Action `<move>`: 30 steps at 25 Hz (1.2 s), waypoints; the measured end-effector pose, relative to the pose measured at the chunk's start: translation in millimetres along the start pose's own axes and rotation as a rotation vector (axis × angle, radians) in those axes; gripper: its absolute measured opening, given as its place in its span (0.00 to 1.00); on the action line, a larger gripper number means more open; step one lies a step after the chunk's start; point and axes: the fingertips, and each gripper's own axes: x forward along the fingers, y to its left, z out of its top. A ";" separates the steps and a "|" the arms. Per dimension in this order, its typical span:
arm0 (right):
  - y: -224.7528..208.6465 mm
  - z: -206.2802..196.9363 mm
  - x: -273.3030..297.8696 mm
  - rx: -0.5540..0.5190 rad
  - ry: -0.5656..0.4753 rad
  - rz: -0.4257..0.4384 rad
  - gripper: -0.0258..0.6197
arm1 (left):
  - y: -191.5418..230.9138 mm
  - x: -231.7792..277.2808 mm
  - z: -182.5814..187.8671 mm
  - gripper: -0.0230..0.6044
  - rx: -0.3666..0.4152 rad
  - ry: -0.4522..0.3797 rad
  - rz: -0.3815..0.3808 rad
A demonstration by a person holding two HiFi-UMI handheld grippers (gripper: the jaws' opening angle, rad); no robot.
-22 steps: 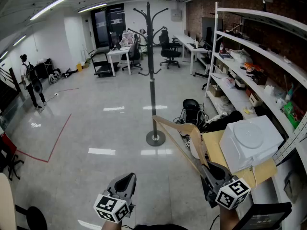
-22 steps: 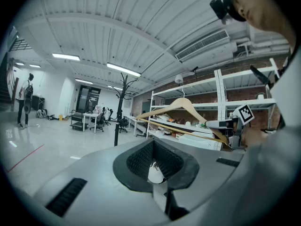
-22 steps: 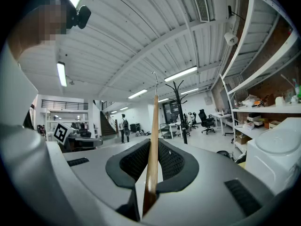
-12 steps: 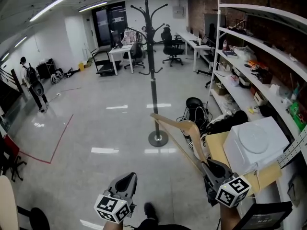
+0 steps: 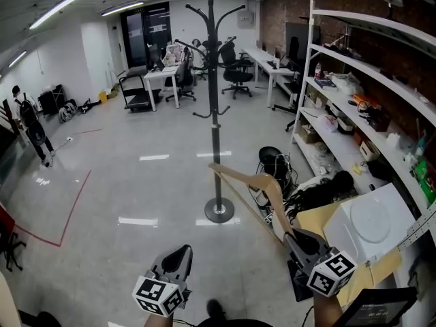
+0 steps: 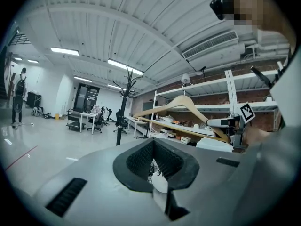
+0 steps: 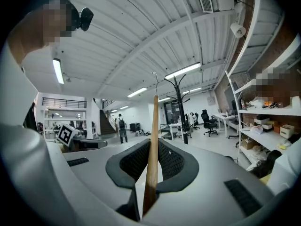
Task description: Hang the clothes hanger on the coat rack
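A black coat rack [image 5: 214, 114] with curved hooks stands on a round base [image 5: 219, 211] in the middle of the floor. It also shows in the left gripper view as the coat rack [image 6: 123, 102], and in the right gripper view as the coat rack [image 7: 181, 102]. My right gripper [image 5: 294, 237] is shut on one end of a wooden clothes hanger [image 5: 252, 182], which reaches up and left toward the rack. Between the right gripper's [image 7: 153, 171] pads the hanger [image 7: 153, 140] stands edge-on, its metal hook [image 7: 155, 81] on top. My left gripper [image 5: 180, 254] sits low and left, shut with nothing in it.
Open shelving [image 5: 354, 94] full of boxes lines the right wall. A white box [image 5: 371, 223] on cardboard lies near my right gripper. A black bin with cables [image 5: 272, 161] sits right of the rack base. Desks and chairs [image 5: 177, 73] stand at the back; a person [image 5: 27, 125] is far left.
The coat rack has drawn closer and taller in the head view, and a foot shows at the bottom edge. Both grippers keep their places; the hanger stays in the right one.
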 end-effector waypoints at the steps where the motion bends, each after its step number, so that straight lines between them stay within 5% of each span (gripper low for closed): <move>1: -2.1 1.4 12.3 0.000 0.001 0.003 0.13 | 11.1 8.1 2.7 0.04 -0.003 -0.002 -0.003; 9: -10.2 10.9 99.3 0.012 -0.001 0.003 0.13 | 87.4 58.6 17.7 0.04 -0.013 0.000 -0.048; 17: -34.6 13.5 153.0 0.015 0.034 0.016 0.13 | 119.3 108.9 18.4 0.04 -0.053 0.005 -0.066; 25: -82.8 23.0 216.7 0.011 0.023 0.125 0.13 | 150.3 181.1 28.3 0.04 -0.063 0.001 -0.019; 30: -126.5 25.7 259.2 -0.007 0.051 0.229 0.13 | 167.7 237.9 51.5 0.04 -0.004 -0.015 0.033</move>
